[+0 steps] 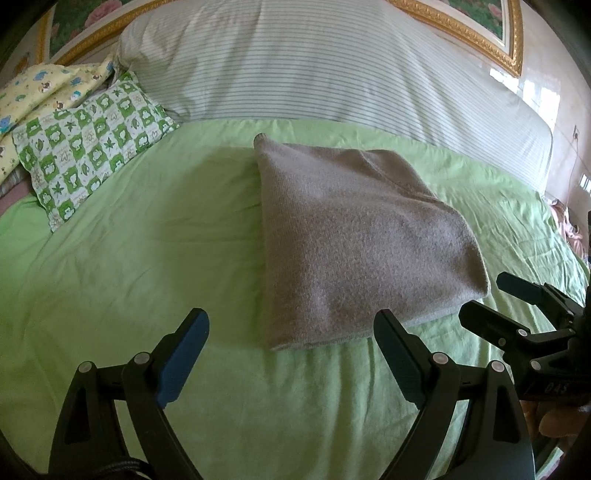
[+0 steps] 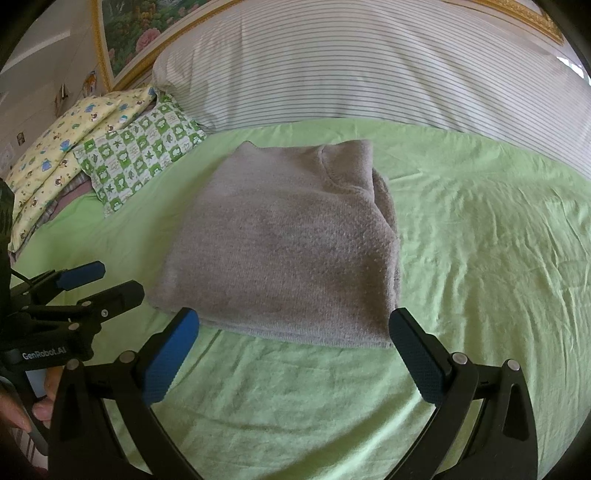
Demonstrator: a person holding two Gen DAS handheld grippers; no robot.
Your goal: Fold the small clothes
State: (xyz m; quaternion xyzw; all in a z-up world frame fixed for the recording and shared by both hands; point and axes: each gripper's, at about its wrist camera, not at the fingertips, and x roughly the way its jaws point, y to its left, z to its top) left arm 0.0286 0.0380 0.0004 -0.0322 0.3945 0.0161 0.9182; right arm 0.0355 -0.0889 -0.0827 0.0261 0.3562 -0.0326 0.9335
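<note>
A grey knitted garment [image 1: 351, 236] lies folded into a thick rectangle on the green bed sheet [image 1: 129, 258]; it also shows in the right wrist view [image 2: 284, 243]. My left gripper [image 1: 291, 321] is open and empty, just short of the garment's near left corner. My right gripper [image 2: 295, 321] is open and empty, its jaws spread just in front of the garment's near edge. The right gripper shows at the right edge of the left wrist view [image 1: 484, 295]. The left gripper shows at the left of the right wrist view [image 2: 118, 280].
A large striped pillow [image 1: 332, 62] lies across the head of the bed. A green checked pillow [image 1: 88, 147] and a yellow patterned pillow [image 1: 40, 92] lie at the far left. A gold-framed headboard [image 1: 480, 29] stands behind.
</note>
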